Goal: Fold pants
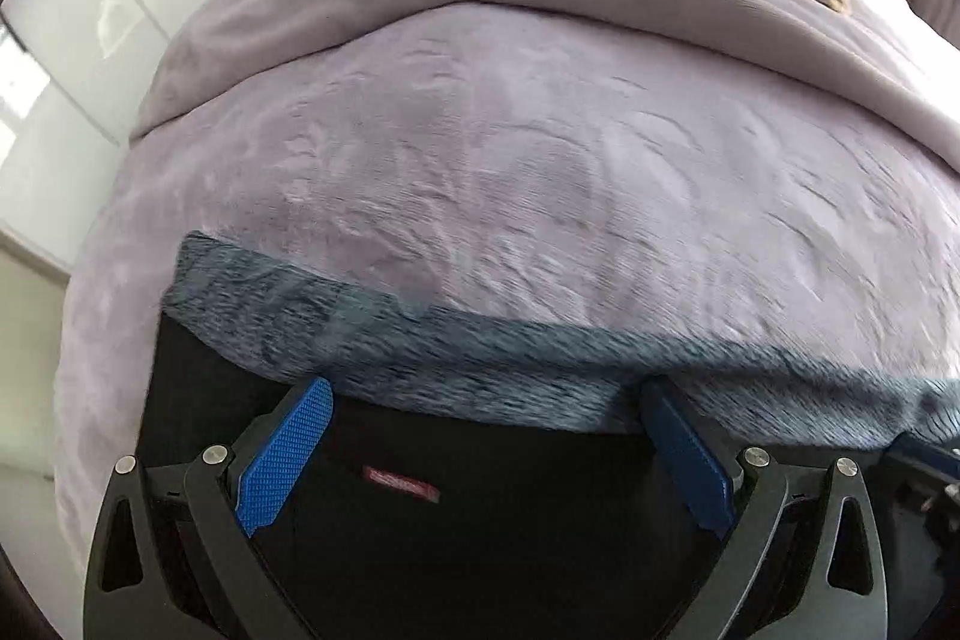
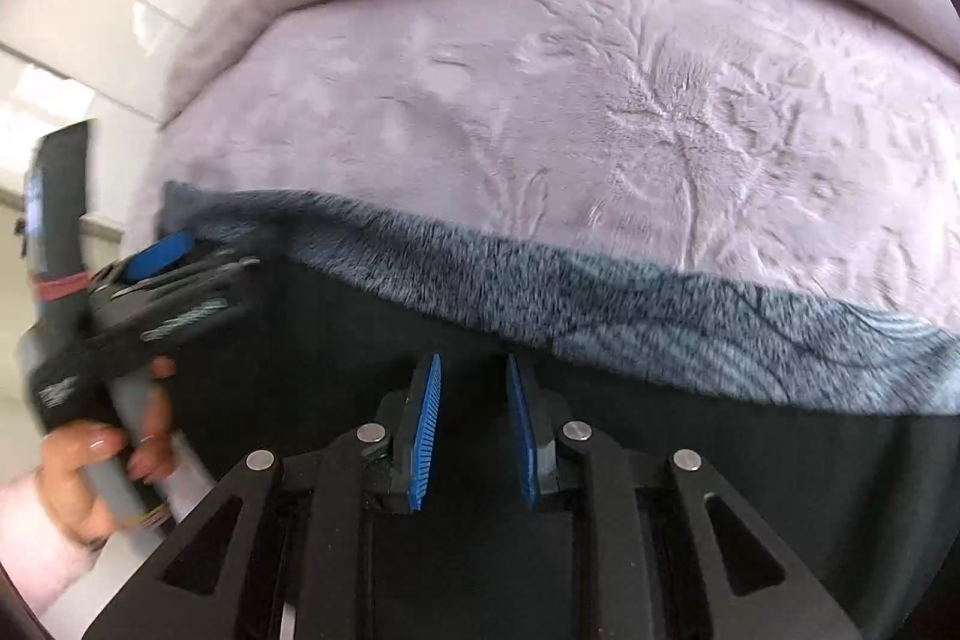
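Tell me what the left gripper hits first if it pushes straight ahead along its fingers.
Most likely the pants: the left gripper is open right over the black fabric, with the fuzzy grey-blue lining directly ahead. Beyond it lies the lilac blanket. Depth is hard to judge here.

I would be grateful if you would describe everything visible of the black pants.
The pants are black outside, with a fuzzy blue-grey fleece lining turned out along the far edge. A small red label sits on the black cloth. They lie spread across the lilac embossed bedspread, close to both cameras. The left hand-held gripper is open over the lining edge; the right hand-held gripper shows a narrow gap over the black cloth. Whether either touches is unclear.
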